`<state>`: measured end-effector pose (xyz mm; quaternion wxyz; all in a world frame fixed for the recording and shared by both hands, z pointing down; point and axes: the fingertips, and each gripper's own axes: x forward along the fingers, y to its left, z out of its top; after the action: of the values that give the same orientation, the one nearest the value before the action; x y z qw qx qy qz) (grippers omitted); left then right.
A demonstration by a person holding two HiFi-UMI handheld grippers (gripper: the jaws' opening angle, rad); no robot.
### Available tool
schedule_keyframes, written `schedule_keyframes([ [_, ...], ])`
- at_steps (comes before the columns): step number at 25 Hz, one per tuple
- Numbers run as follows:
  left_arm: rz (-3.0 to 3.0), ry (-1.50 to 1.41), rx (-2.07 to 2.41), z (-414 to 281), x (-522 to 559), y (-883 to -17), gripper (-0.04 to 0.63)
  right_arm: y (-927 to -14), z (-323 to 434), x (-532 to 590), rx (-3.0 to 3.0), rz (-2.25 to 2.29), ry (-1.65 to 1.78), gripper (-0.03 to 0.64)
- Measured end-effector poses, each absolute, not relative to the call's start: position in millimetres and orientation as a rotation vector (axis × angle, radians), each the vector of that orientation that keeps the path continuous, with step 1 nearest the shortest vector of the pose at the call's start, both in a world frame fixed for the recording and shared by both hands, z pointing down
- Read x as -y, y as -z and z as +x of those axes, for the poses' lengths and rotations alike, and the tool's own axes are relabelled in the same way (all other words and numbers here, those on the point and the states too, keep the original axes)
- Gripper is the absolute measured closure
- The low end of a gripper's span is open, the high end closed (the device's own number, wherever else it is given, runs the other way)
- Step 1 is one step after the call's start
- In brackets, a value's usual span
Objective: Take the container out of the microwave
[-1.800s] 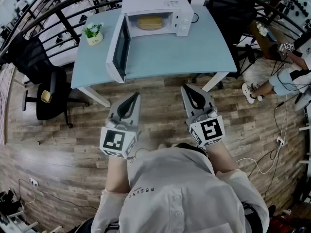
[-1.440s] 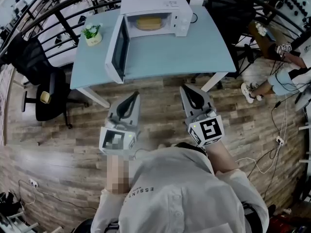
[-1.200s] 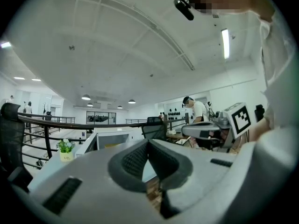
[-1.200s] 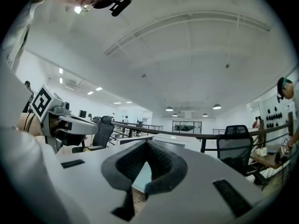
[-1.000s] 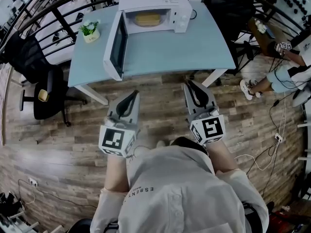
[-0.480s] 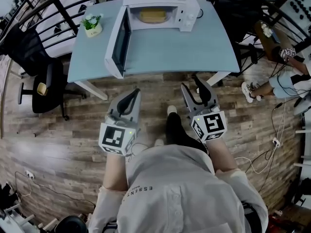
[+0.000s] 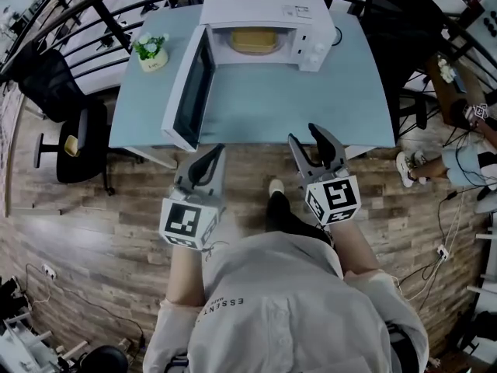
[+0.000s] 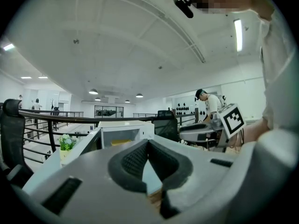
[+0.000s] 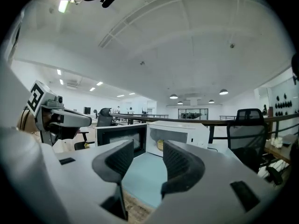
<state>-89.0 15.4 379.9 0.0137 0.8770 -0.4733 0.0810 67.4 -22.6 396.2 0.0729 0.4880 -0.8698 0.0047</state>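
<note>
The right gripper (image 7: 308, 140) gapes wide and empty; the left gripper (image 7: 208, 160) is pinched together. Reaching for the yellow container (image 7: 255, 41) at top centre, the left one could clip the open microwave door (image 7: 186, 92).

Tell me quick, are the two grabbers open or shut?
Left gripper: shut, holding nothing.
Right gripper: open, holding nothing.

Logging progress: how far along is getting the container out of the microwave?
Done: the microwave door stands open. In hand: nothing; the right gripper is open and empty, the left gripper shut, both short of the microwave. Left: reach in, grip the yellow container inside, bring it out.
</note>
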Motion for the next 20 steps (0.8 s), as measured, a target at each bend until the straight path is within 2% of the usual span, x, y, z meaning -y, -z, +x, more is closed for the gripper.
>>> schedule_keyframes([
  [12, 2.689, -0.301, 1.538, -33, 135, -370, 0.594, -401, 106, 180, 2.637, 1.297, -0.061, 0.428],
  [20, 2.628, -0.322, 1.604, -28, 196, -380, 0.594, -426, 92, 245, 2.633, 1.076, -0.101, 0.428],
])
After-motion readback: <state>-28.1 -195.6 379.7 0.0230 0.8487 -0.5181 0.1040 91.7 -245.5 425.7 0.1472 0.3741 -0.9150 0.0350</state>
